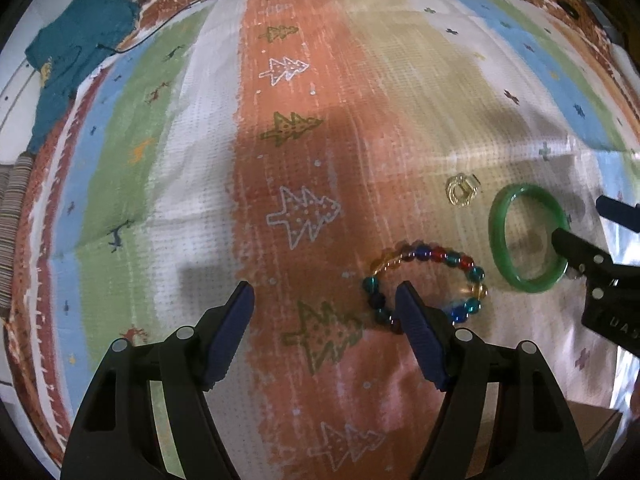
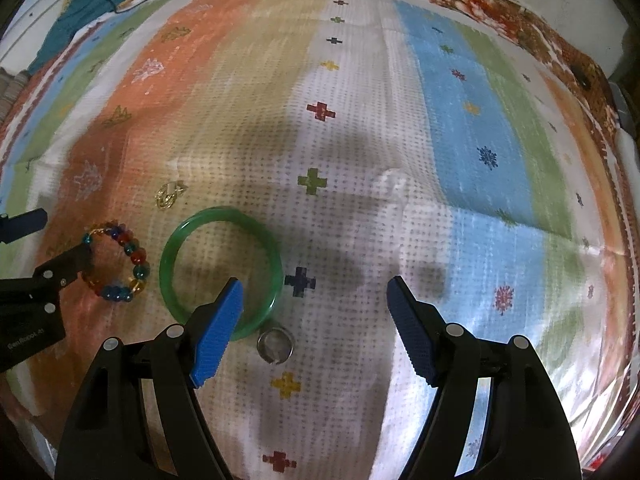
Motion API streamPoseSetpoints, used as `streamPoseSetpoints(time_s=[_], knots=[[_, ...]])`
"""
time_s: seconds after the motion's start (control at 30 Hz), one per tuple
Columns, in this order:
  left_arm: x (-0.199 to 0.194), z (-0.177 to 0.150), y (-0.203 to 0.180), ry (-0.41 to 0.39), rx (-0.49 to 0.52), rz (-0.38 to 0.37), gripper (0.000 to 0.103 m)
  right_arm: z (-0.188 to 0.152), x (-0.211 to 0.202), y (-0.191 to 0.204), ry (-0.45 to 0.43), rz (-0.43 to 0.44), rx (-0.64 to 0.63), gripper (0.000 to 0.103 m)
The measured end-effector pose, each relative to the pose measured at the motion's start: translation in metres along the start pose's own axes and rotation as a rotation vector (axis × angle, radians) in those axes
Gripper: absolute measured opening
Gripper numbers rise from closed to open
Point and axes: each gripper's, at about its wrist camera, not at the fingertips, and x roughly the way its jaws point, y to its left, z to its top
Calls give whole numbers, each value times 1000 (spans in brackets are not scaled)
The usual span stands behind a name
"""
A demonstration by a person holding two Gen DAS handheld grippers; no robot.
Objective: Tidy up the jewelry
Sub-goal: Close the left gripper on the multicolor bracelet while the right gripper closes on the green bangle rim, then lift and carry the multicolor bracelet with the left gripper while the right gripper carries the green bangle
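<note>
A green bangle [image 2: 218,270] lies flat on the striped cloth; it also shows in the left wrist view [image 1: 528,238]. A bracelet of coloured beads [image 1: 426,284] lies left of it, also in the right wrist view [image 2: 118,266]. A small gold ring [image 1: 462,191] lies beyond them, seen in the right wrist view too [image 2: 170,195]. A silver ring [image 2: 275,345] lies just in front of the bangle. My left gripper [image 1: 326,294] is open and empty, its right finger over the bead bracelet. My right gripper [image 2: 314,290] is open and empty, its left finger over the bangle's near side.
The patterned striped cloth [image 1: 304,152] covers the table. A teal fabric piece [image 1: 76,46] and a thin black cord [image 1: 168,30] lie at the far left corner. The cloth has a raised crease [image 2: 394,180] to the right of the jewelry.
</note>
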Motion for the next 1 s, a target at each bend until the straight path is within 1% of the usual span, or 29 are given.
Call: streamPoseSetpoints(time_s=[0.03,0.07,0.1,0.13,0.17,0.23,0.3,0.33,0.37,0.4,0.47,0.57,0.8,1.0], knots=[[2,1,-1,3,1,1,71,0,2,1,5,-3,-8,72],[6,1,-1,14,5,4,70,-1,5,3,14,-4,-25,62],[9,1,-1,23,3,-3,67,-1,5,5,7,-8,-36,60],[11,1,-1,28,-6,-15,66,-1,4,6,3,-5,-42,58],[12,2,1,28,-19,-28,64,-1,4,7,0,-2,-47,54],[12,2,1,27,-19,-28,55,-1,3,9,-4,4,-55,44],[11,1,-3,24,-3,-20,36,-3,2,12,-10,14,-67,29],[11,0,-7,26,9,-17,30,-3,1,13,-12,15,-72,26],[10,-1,-9,29,16,-14,19,-4,0,15,-13,14,-79,19],[10,-1,-12,34,22,-9,11,-5,0,16,-15,12,-82,13],[8,-2,-17,36,33,14,9,-7,-2,15,-23,14,-83,10],[4,-4,-22,37,49,26,9,-8,-3,11,-27,14,-74,9],[-17,-10,-19,7,38,14,9,-12,-10,2,-33,0,-43,8],[-40,-16,-18,-18,13,-10,9,-16,-25,-4,-63,-7,-29,8]])
